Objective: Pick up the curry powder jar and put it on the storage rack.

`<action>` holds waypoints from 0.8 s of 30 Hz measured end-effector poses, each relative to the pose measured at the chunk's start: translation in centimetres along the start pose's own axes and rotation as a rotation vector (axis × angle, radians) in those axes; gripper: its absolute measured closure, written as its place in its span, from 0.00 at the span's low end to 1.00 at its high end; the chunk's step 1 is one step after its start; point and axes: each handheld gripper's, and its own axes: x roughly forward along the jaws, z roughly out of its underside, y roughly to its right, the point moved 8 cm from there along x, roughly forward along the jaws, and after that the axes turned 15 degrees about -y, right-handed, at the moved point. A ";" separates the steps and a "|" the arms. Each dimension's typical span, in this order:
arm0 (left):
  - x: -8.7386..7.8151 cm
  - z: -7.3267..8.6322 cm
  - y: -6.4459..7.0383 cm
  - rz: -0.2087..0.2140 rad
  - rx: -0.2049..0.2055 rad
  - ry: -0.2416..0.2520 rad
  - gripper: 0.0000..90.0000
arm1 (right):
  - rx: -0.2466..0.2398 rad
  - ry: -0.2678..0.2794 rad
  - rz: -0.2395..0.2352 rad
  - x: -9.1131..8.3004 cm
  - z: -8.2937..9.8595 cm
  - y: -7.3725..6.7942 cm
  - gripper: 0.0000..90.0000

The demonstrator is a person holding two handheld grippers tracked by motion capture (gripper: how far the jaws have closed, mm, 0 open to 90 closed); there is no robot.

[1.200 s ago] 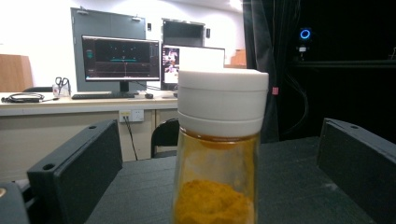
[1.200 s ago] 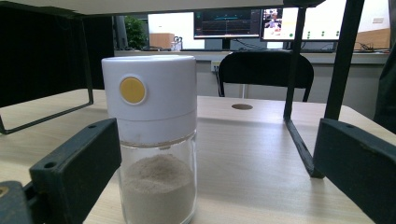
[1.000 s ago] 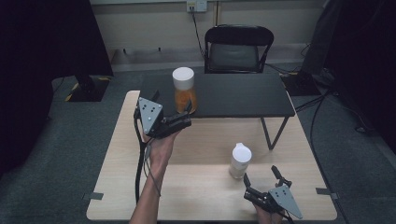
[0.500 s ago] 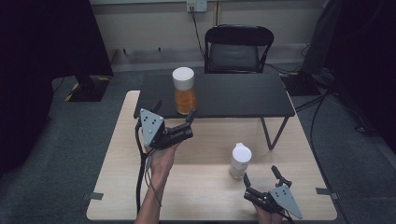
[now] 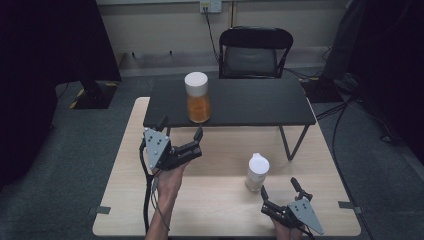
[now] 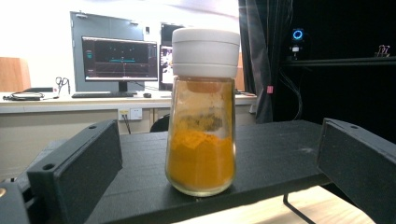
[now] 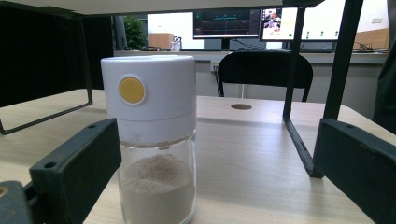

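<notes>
Left gripper (image 5: 181,133) jaws wide, nothing between them, held above the table (image 5: 125,200) just short of the shelf's (image 5: 250,102) front edge, aimed at the orange jar (image 5: 198,97). Orange jar stands upright near the shelf's front-left corner, white lid, orange powder about half full (image 6: 201,114). Right gripper (image 5: 280,192) jaws wide, empty, low near the table's front-right corner, aimed at the white jar (image 5: 257,172). White jar upright on the table just ahead of the jaws, white cap with yellow dot, pale powder inside (image 7: 153,140). Black chair (image 5: 255,52) behind the shelf.
</notes>
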 end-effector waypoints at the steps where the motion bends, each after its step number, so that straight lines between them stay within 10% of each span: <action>1: -0.1 0.1 0.0 0.002 -0.001 -0.001 0.00 | 0.000 0.000 0.000 0.0 0.0 0.0 0.00; 24: -2.2 4.3 -0.1 -0.018 -0.039 -0.005 0.00 | 0.000 0.000 0.002 0.0 0.0 0.0 0.00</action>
